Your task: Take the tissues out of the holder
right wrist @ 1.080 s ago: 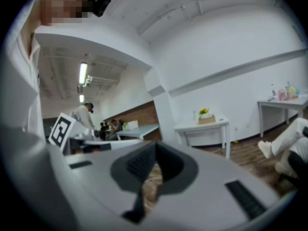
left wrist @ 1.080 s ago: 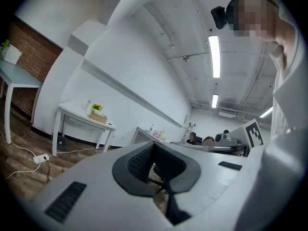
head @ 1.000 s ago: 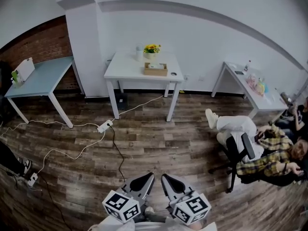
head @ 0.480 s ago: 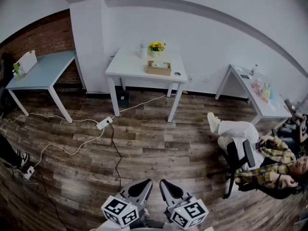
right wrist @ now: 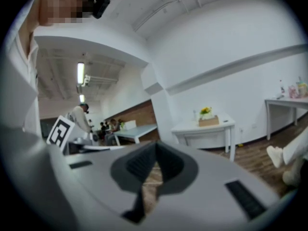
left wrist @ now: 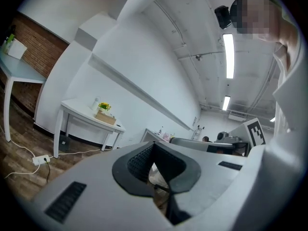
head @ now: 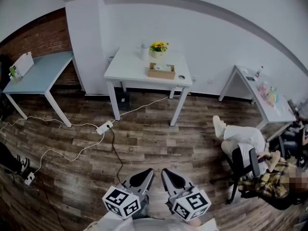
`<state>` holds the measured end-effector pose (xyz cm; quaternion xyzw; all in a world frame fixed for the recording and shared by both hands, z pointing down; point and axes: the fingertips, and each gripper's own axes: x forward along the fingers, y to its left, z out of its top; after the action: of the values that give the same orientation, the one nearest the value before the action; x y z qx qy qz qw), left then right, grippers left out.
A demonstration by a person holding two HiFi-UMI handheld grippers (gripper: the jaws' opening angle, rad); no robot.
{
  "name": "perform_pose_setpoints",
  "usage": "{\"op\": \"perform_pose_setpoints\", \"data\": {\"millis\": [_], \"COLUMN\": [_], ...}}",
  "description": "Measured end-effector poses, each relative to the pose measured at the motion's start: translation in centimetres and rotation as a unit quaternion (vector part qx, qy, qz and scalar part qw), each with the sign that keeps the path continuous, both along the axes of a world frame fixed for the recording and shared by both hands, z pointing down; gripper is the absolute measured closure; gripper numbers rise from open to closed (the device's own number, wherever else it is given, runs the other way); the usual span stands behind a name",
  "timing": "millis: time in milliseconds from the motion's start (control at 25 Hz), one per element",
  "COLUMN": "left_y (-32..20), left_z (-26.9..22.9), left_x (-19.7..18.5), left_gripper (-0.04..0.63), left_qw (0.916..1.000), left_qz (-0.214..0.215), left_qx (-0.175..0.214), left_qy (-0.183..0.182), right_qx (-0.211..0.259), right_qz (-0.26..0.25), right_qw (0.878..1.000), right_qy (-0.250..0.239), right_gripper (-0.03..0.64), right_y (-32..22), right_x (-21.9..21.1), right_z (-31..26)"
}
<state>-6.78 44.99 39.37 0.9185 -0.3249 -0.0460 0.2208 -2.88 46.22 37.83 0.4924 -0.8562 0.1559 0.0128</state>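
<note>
The job had not started. The wooden tissue holder (head: 161, 72) sat far away on the white table (head: 126, 67). The left gripper (head: 143, 178) and right gripper (head: 171, 178) were near, both pressed together and holding nothing.

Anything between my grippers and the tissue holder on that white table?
Nothing visible does. The left gripper and right gripper, shut and empty, are far from the tissue holder on the white table. Only floor lies between; a black cable and power strip lie left of the path.
</note>
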Motion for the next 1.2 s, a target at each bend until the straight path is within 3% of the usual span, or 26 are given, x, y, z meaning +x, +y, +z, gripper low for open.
{"op": "perform_pose_setpoints", "data": {"millis": [200,400,760,1040,1200], "left_y": [-8.8,-15.3,-21.0,-27.2,-32.0], "left_z": [-2.7,-4.0,-2.1,-0.1,-0.2], "left_x": [-0.3,0.0,1.3,1.2,3.3], "left_gripper": [0.581,0.581,0.581,0.581,0.581], "left_qw": [0.9996,0.9989,0.9985,0.9997,0.9996], "left_qz": [-0.001,0.014,0.046,0.016,0.024], "left_qx": [0.015,0.04,0.011,-0.01,-0.005], "left_qy": [0.023,0.022,0.03,0.014,0.011], "right_qx": [0.028,0.035,0.0,-0.008,-0.004], "right_qz": [0.018,0.039,0.052,0.033,0.028], "right_qw": [0.999,0.999,0.999,0.999,1.0], "right_qy": [0.006,0.011,0.002,0.001,-0.004], "right_gripper": [0.606,0.606,0.606,0.606,0.606], "right_y": [-7.9,-14.5,-20.4,-27.0,-32.5], "right_x": [0.6,1.4,2.1,2.7,4.3], "right_z": [-2.7,-3.1,-1.1,0.3,0.3]}}
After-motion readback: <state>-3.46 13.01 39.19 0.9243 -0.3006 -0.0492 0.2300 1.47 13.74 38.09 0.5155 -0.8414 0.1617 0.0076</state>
